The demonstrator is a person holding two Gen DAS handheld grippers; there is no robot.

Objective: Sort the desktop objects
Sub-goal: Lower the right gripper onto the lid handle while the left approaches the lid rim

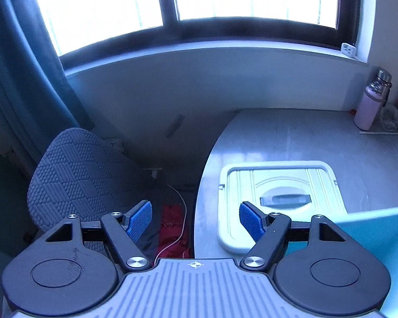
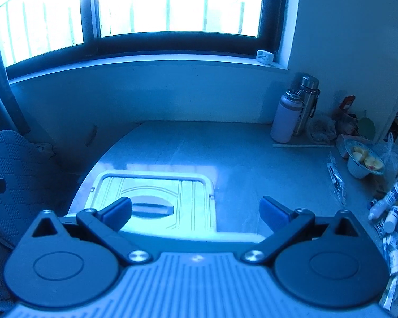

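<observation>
A pale box lid with a recessed handle (image 1: 278, 198) lies flat on the grey desk (image 1: 305, 137) near its left edge; it also shows in the right wrist view (image 2: 156, 201). My left gripper (image 1: 195, 220) is open and empty, held above the desk's left edge, its right finger over the lid's near corner. My right gripper (image 2: 196, 212) is open and empty, above the lid's near right side. A light blue bin (image 1: 379, 243) shows at the lower right of the left wrist view. Several small bottles and tubes (image 2: 390, 212) lie in a heap at the desk's right edge.
A pink bottle (image 2: 285, 122) and a steel flask (image 2: 306, 103) stand at the back right by the wall. A cup of fruit (image 2: 363, 161) and plastic bags (image 2: 321, 129) sit near them. A grey chair (image 1: 77, 175) stands left of the desk, over a red cloth (image 1: 172, 228) on the floor.
</observation>
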